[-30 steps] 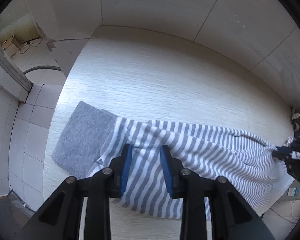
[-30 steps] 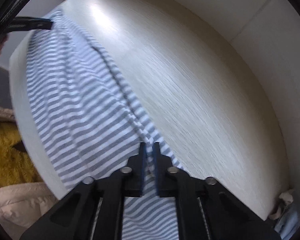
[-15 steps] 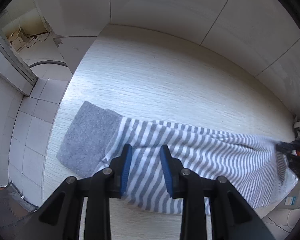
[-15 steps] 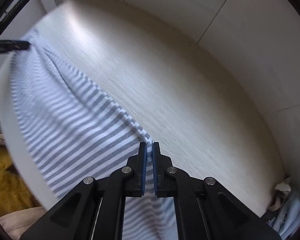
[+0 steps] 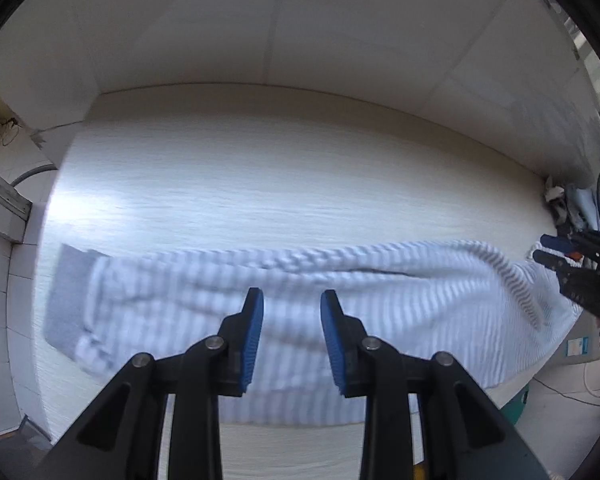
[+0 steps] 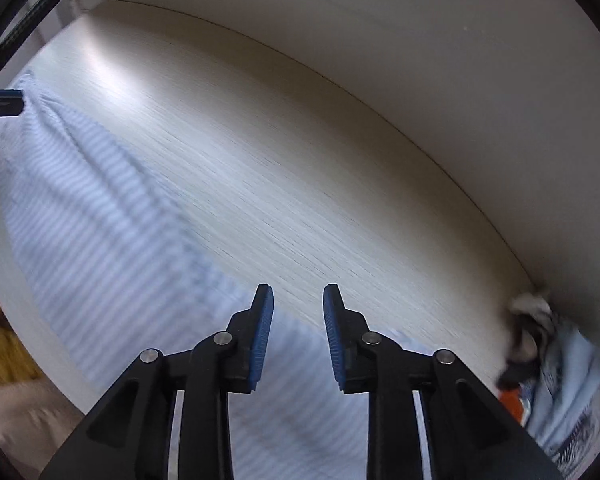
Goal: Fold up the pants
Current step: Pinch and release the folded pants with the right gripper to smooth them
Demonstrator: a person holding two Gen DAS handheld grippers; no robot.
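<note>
Striped pants [image 5: 340, 304] lie lengthwise across the near half of the pale wood-grain table [image 5: 284, 176], gray waistband [image 5: 66, 300] at the left end in the left wrist view, far end reaching the table's right edge and hanging slightly over it. Frame blurred, so stripes read faint. Cloth looks like a long narrow band w/ a raised ridge along its upper edge toward the right, prob. already doubled leg over leg, though layers can't be counted from here.

Left gripper [image 5: 291, 338]: blue pads apart, nothing between them, held above the pants' mid-section, not touching as far as I can tell.

Right gripper [image 6: 298, 336]: jaws opening, gap clear, no fabric pinched; the striped edge [image 6: 236, 296] lies just below and left of the tips. Same gripper shows at right edge of left view [image 5: 562, 252], beside the pants' end.

Progress est.: early-to-mid. Lengthwise fold seems done and cloth laid out fairly flat. Left to do: crosswise folds, bringing one end over toward the waistband, then maybe once more, + smoothing that ridge.

Periphery: tiled wall [image 5: 276, 20] behind table; clutter of cloth and small items [image 6: 540, 344] in far right corner; yellow fuzzy thing [image 6: 0, 344] below table's edge.
</note>
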